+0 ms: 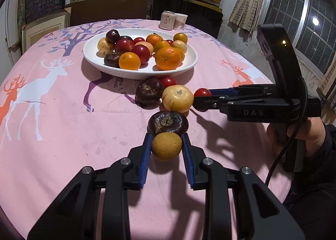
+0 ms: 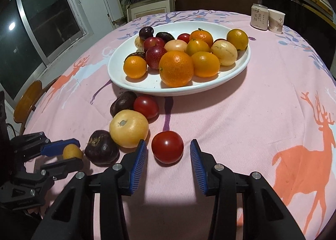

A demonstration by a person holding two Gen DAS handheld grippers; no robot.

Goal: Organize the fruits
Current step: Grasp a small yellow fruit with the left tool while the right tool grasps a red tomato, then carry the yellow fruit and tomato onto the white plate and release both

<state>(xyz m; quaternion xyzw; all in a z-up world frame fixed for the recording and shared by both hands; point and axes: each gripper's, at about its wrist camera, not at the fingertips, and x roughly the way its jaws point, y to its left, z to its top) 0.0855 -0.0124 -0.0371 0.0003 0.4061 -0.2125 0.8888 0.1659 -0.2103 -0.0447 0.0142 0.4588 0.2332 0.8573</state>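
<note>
- Your left tool (image 1: 167, 145) is clamped on a small yellow-brown fruit (image 1: 166, 146); both blue pads press its sides, and it sits in front of the white plate (image 1: 92, 59), nearest you
- A dark wrinkled fruit (image 1: 167, 123) touches that yellow-brown fruit on the plate side
- Your right tool (image 2: 168, 149) has its pads on either side of a red tomato (image 2: 167, 147) on the pink tabletop (image 2: 241, 114); in the right wrist view there is a gap on each side, so nothing is gripped yet
- That tomato lies in front of the plate, just beside a pale yellow fruit (image 2: 128, 128)
- Between the pale yellow fruit and the plate rest another dark fruit (image 2: 122, 102) and a second red tomato (image 2: 146, 106), close under the plate's near rim
- The plate holds oranges, red plums, pale yellow fruits and dark ones heaped together
- Behind the plate, at the far edge of the tabletop, stand a can (image 2: 259, 17) and a paper cup (image 2: 276, 21) side by side
- Your right hand (image 1: 310, 133) shows in the left wrist view, wrapped round the tool's handle
</note>
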